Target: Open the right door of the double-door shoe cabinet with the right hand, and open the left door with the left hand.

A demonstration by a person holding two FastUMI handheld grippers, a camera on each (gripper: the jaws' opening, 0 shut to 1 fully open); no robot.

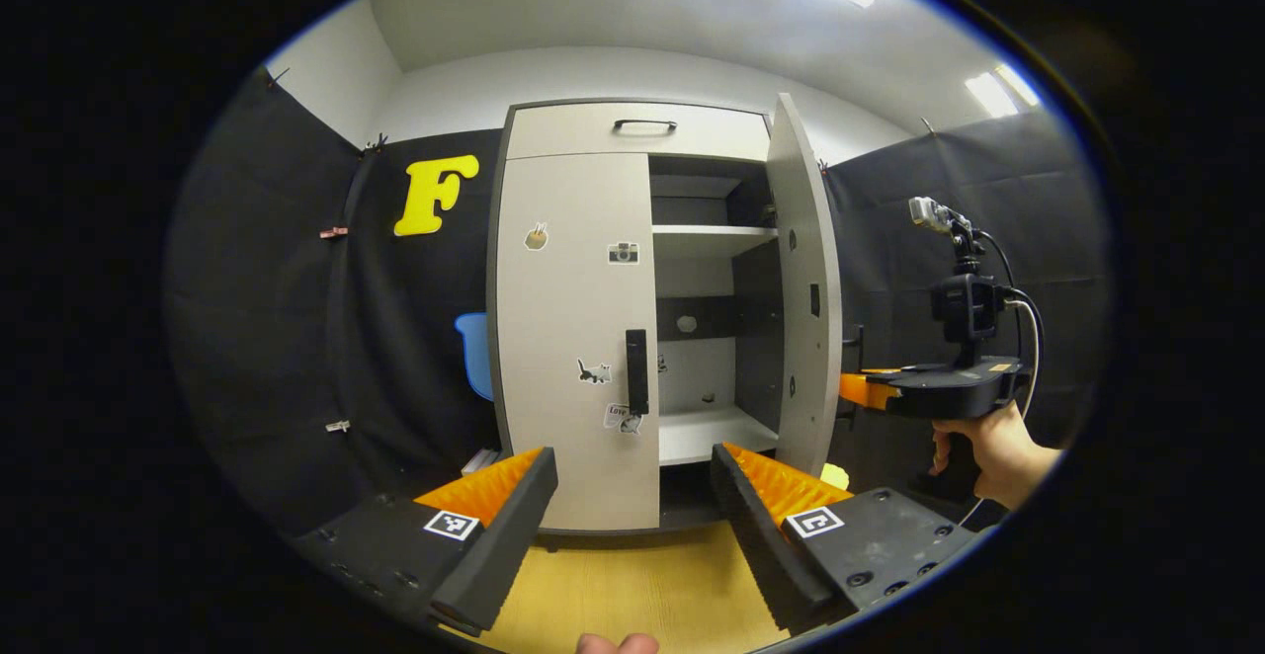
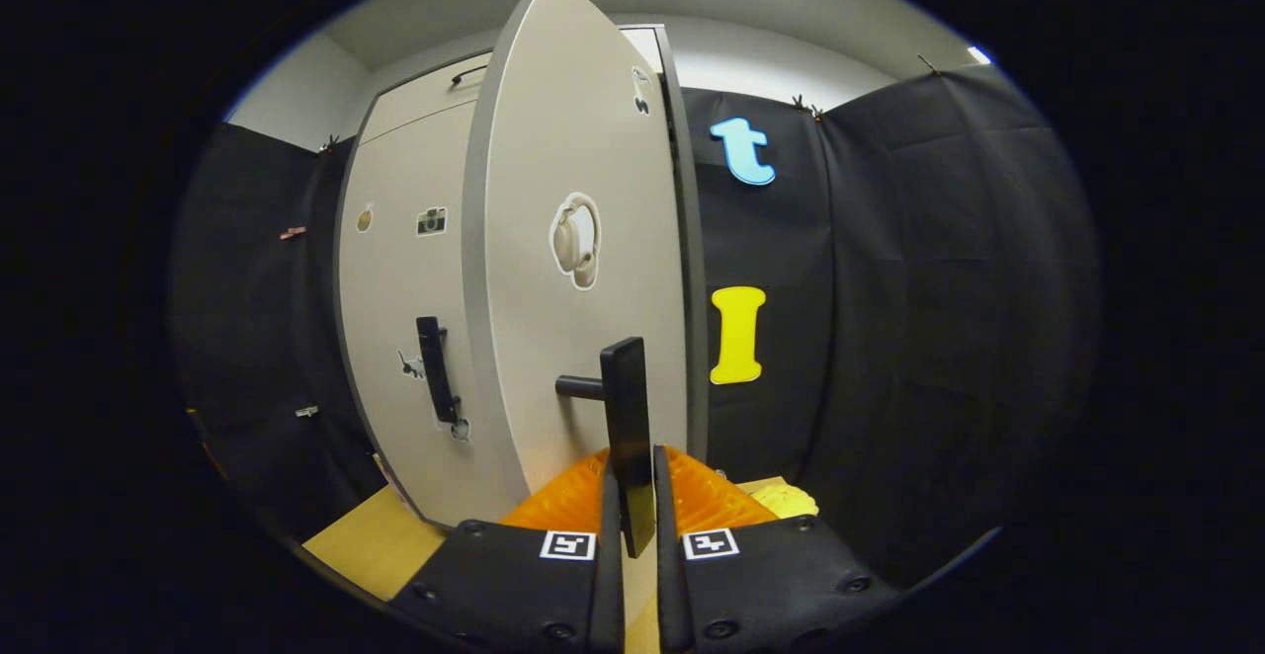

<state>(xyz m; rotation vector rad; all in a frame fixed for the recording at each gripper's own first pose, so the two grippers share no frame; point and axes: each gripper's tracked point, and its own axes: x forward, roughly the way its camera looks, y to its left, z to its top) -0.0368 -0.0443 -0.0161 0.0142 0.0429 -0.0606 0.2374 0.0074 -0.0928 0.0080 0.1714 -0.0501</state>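
A: Left gripper view: the shoe cabinet (image 1: pixel 632 130) stands against the black booth wall (image 1: pixel 287 318), its right door (image 1: pixel 805 288) swung wide and its left door (image 1: pixel 578 338) flat against the frame. Inside, a shelf (image 1: pixel 712 236) and a lower board (image 1: pixel 712 432) catch the light.

B: And the left gripper (image 1: pixel 632 516)?

A: Released, fingers spread wide, apart from the cabinet, aimed at the left door's handle (image 1: pixel 637 370) above a yellow floor (image 1: pixel 632 585). Off to the right, a hand (image 1: pixel 993 451) holds the right gripper (image 1: pixel 855 389) at the open door's far face.

B: What of the right gripper view?

A: There the right gripper (image 2: pixel 632 496) is clenched on the right door's handle (image 2: pixel 628 417), a finger pressing each side of the upright bar. The right door (image 2: pixel 573 269) stands angled outward, a headphone sticker (image 2: pixel 575 239) on its face. Behind it, the left door (image 2: pixel 405 318) sits closed, its own handle (image 2: pixel 435 367) untouched.

B: The drawer?

A: A top drawer (image 1: pixel 637 130) with a dark pull sits above both doors.
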